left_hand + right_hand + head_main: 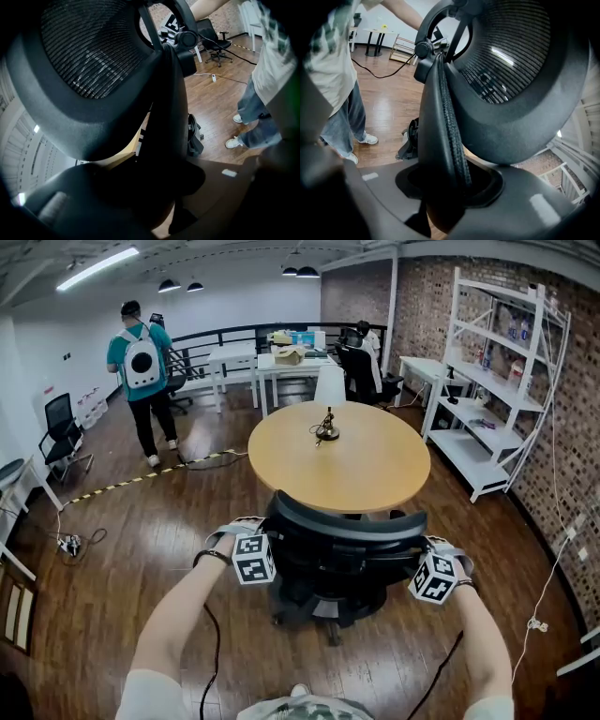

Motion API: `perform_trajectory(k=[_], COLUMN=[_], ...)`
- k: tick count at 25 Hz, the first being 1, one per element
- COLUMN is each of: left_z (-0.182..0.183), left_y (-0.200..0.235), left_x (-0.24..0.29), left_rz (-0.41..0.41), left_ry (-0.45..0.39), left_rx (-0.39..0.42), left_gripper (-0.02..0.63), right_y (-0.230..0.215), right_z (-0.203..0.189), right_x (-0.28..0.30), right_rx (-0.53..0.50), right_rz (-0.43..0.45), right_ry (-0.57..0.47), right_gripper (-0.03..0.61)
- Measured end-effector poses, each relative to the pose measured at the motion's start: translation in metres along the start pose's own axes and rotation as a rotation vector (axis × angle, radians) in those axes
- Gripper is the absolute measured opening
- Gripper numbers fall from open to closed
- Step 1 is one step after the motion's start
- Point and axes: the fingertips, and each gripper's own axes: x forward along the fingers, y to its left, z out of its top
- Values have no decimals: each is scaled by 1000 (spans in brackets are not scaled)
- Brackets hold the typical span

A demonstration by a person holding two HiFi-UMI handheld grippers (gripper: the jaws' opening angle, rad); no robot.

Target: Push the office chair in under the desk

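Observation:
In the head view the black mesh office chair (342, 540) stands right in front of me. Its seat is tucked under the near edge of the round wooden table (375, 465). My left gripper (272, 551) holds the left edge of the backrest, and my right gripper (413, 557) holds the right edge. The left gripper view is dark, with the backrest's frame (161, 117) running down between the jaws of the left gripper (159, 197). The right gripper (445, 187) is closed on the ribbed rim of the backrest (445, 117). The mesh headrest (506, 70) fills the space above.
A small dark object (326, 430) sits on the table's middle. Behind the table stand white desks (281, 367) and black chairs. White shelving (487, 381) lines the brick wall at right. A person with a backpack (142, 362) walks at back left, and a cable (80, 542) lies on the floor at left.

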Motion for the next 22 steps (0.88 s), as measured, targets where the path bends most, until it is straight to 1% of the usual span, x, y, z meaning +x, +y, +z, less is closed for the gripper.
perform_trajectory(k=[4,6,7,10,14,17,19,22], left_z=[1,3,5,7,7,5,4,3], left_y=[2,1,2,3,0,3,6,7], left_x=[-1,-1,-1,-2,-4,-3,-3,-9], left_rz=[-4,-1,4,21,22,64,93,115], left_ry=[-8,-21,-32,-57,-64,-59,-50,-46], left_rx=[3,-5,-11,-15,-5,1,0,-27], left_gripper=[209,209,219,229,241,274,279,278], right_y=[-8,-8,-8,-11,-13,-12,-9,-10], right_z=[2,1,0,-2,-4,-5,-6,-7], right_x=[0,0,0,2,1,3,4,-1], right_rx=[60,81,88,99,128,123,115,119], right_rz=[-48,-52,-55,-72,-96,-94,-91,-122], right_ry=[-10,2,9,33,57,72,83,76], right_gripper=[213,219,225,273,275,280,310,310])
